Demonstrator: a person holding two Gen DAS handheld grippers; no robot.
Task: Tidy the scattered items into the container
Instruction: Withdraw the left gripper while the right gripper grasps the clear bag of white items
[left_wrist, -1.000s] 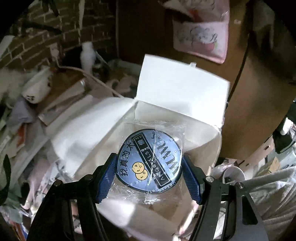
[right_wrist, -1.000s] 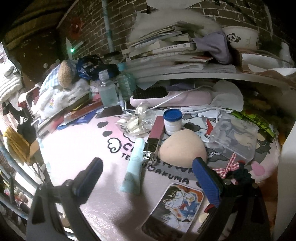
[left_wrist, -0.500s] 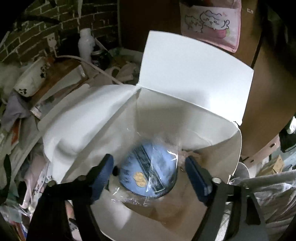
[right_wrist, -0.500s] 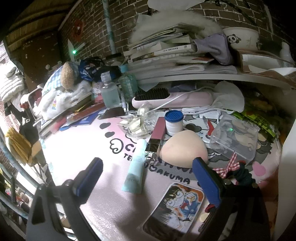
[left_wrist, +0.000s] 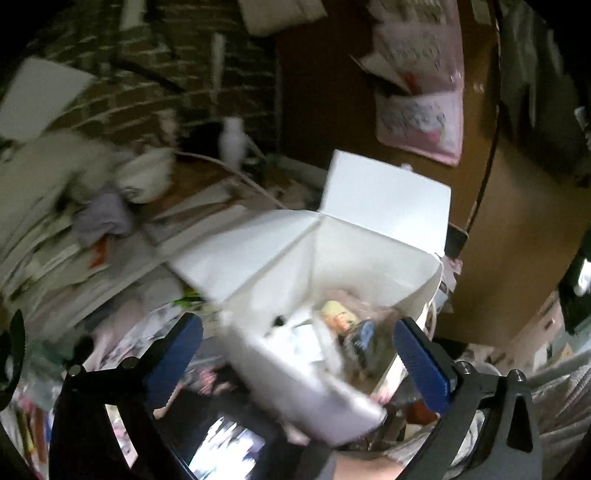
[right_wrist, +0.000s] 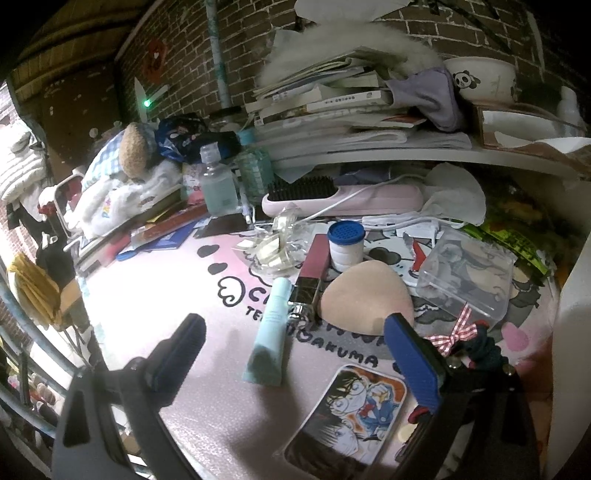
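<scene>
Left gripper (left_wrist: 295, 354) jaws were opening, wide apart, with nothing between the pads; it hung over the near wall of the white box (left_wrist: 369, 258), the container. Flaps of the box stood folded back, which left the mouth clear for a drop from above. Blurred contents lay on the box floor, among them a round blue wrapped badge (left_wrist: 364, 338) near the right wall; judged as delivered, no pad touching it.

Right gripper (right_wrist: 291, 350) was also spread wide and empty, hovering low over the pink printed mat (right_wrist: 159, 295). Scattered items not yet tidied: pale green tube (right_wrist: 271, 325) lying almost directly between the jaws, dark red lipstick (right_wrist: 314, 266) touching it on the right, beige sponge (right_wrist: 365, 299) just beside that, blue-capped jar (right_wrist: 346, 242) behind, clear plastic case (right_wrist: 469, 273) to the right, illustrated card (right_wrist: 351, 410) nearest the camera.

Judgement: right claw seemed parked over the tube as next pick; the tube's long axis ran roughly along the fingers, so a grasp across its width looked workable
</scene>
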